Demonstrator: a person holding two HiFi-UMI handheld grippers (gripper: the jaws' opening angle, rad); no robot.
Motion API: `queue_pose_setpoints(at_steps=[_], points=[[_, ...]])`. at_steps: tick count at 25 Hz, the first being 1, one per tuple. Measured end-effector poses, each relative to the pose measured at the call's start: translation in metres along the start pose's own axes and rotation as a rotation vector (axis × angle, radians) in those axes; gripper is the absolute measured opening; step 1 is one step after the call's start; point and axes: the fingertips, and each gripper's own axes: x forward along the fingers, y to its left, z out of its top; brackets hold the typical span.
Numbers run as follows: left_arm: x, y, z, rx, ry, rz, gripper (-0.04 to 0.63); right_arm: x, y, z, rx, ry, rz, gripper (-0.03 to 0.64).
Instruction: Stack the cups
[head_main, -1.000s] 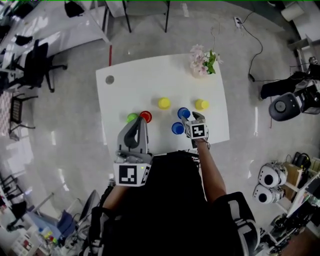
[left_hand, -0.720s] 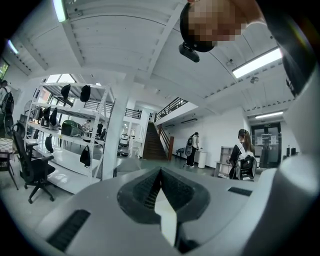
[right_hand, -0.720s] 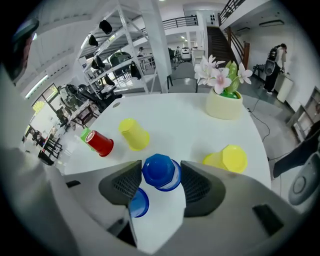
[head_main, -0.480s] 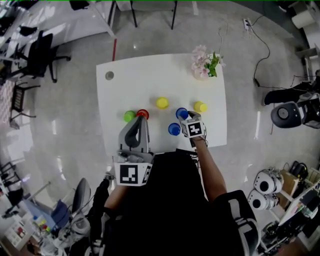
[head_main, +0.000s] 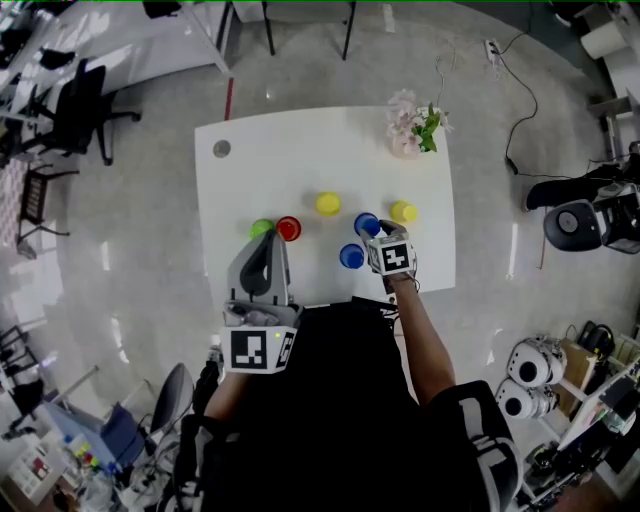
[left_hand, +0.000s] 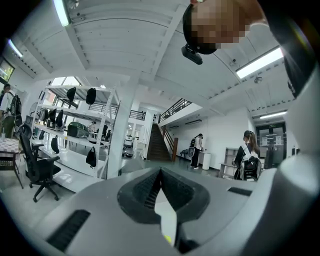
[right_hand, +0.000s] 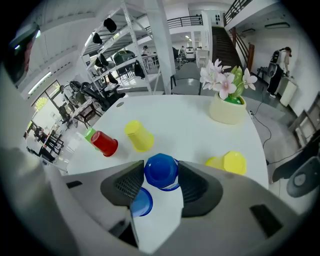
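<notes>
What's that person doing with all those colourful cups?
A person with a gripper in each hand is starting to stack cups on a white table. The right gripper has just been closing its fingers on an upside-down blue cup. The left gripper is shut and holds nothing. A second blue cup, two yellow cups, a red cup and a green cup wait unstacked.

Coloured cups (head_main: 327, 204) sit unstacked, loosely scattered.

No words, numbers or brand names can be read anywhere. The only printed signs are black-and-white square patterns, one on the cube (head_main: 252, 350) of the left gripper (head_main: 268, 245) and one on the cube (head_main: 393, 258) of the right gripper (head_main: 373, 229). Neither pattern forms letters.
</notes>
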Motion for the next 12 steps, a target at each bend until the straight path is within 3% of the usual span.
queue_pose_setpoints(at_steps=[12], points=[[-0.034, 0.030, 0.006, -0.048, -0.020, 0.007, 0.021, -0.009, 0.049, 0.011, -0.046, -0.021, 0.021, 0.229]])
